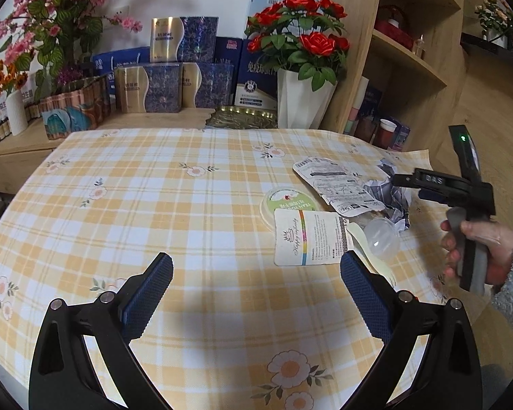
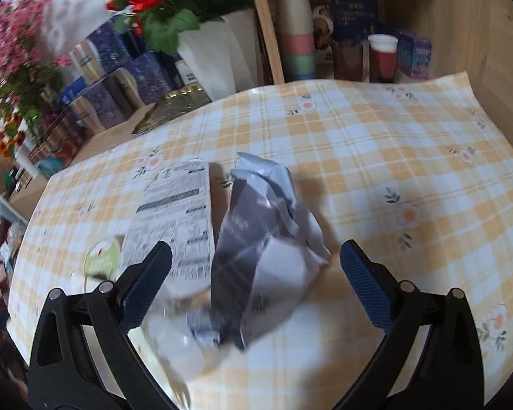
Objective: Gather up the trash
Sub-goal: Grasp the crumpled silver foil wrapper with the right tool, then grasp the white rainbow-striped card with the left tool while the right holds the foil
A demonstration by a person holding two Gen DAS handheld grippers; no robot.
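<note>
Nearest us in the left wrist view, our left gripper [image 1: 256, 273] hangs with its blue pads spread wide and nothing between them, only checked tablecloth [image 1: 154, 184]. Just past the tip of the right-hand finger [image 1: 366, 294] lies the white card with a rainbow stripe [image 1: 307, 239], and beside it a clear plastic cup [image 1: 381, 237] on its side. Further ahead of that finger sit the green-rimmed lid [image 1: 285, 201] and the flat printed pouch [image 1: 338, 184]. Our right gripper [image 1: 402, 181], held in a hand [image 1: 475, 246], reaches over the crumpled paper [image 1: 398, 201].

From the right wrist, our right gripper [image 2: 256, 273] is also released, jaws wide. Crumpled paper [image 2: 260, 249] stands between the fingers, slightly towards the left-hand one, touching neither pad as far as we can tell. Printed pouch [image 2: 178, 212] lies ahead of the left-hand finger [image 2: 147, 280], close against the paper.

We judge the risks thus: closing now could pinch the pouch edge along with the paper, or the light wad could slide away and knock the cup off the table. This view is blurred, which suggests motion; a hurried close might catch only a loose fold and drop it.
</note>
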